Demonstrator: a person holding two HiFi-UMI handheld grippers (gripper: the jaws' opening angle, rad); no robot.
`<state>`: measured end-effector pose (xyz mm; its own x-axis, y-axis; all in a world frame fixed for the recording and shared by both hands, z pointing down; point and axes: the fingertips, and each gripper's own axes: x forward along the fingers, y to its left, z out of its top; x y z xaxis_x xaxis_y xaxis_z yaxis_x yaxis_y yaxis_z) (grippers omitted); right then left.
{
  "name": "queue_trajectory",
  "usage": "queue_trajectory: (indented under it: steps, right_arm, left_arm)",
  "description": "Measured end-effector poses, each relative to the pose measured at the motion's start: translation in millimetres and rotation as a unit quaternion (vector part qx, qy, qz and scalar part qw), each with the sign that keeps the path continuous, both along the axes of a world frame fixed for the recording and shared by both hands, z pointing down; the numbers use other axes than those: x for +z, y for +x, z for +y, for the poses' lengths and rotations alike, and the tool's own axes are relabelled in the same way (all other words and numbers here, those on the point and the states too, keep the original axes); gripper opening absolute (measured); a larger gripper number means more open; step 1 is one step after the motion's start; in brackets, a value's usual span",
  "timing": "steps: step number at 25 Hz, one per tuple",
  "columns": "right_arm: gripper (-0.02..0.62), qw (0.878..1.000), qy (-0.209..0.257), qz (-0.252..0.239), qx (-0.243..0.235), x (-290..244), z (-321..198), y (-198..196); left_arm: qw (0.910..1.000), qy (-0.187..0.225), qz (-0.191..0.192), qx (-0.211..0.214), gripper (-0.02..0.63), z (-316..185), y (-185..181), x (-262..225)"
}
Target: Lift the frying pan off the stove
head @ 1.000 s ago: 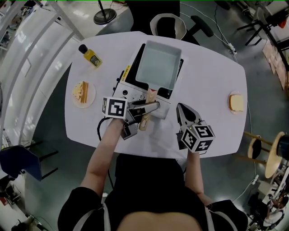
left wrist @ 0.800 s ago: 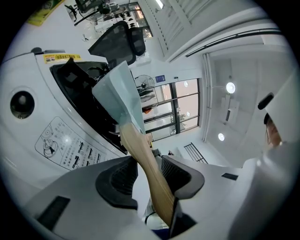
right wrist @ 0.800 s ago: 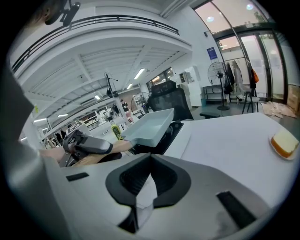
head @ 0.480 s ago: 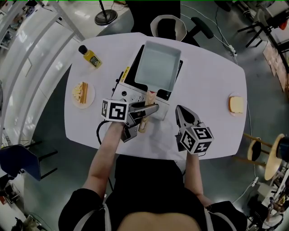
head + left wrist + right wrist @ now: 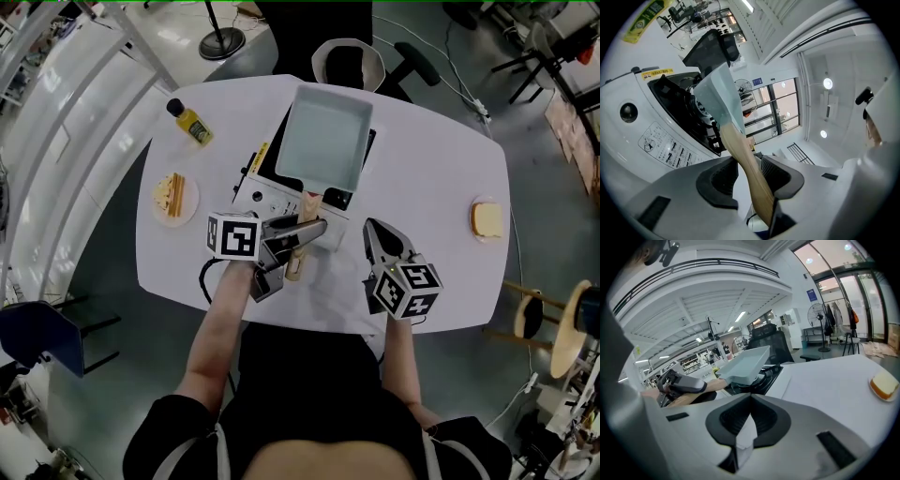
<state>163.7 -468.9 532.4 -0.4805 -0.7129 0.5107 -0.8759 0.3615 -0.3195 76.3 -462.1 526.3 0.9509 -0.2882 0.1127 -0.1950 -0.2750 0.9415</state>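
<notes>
A square pale frying pan [image 5: 326,139] with a wooden handle [image 5: 302,246] is over the white portable stove [image 5: 269,190] at the table's middle. My left gripper [image 5: 314,225] is shut on that handle from the left. In the left gripper view the handle [image 5: 745,159] runs between both pads and the pan [image 5: 719,101] tilts above the burner [image 5: 689,105]. My right gripper [image 5: 373,232] hovers to the right of the handle, jaws together and holding nothing. In the right gripper view the pan [image 5: 747,363] stands a little above the stove [image 5: 761,378].
An oil bottle [image 5: 190,120] stands at the table's far left, with a plate of food [image 5: 172,194] nearer to me. A slice of bread [image 5: 487,219] lies at the right edge. A chair [image 5: 347,58] stands behind the table. A black cable [image 5: 208,272] hangs off the front edge.
The left gripper stays on the handle and has shifted slightly left. The pan has barely moved over the stove. The right gripper holds its place.
</notes>
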Motion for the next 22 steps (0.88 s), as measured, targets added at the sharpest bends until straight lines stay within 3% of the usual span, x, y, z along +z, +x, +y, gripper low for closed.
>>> queue_trajectory:
  steps: [22]
  right_arm:
    - [0.005,0.994,0.057,-0.029,-0.085,-51,14,-48]
  left_arm:
    - [0.9908,0.032,0.005,-0.131,0.161,44,-53,-46]
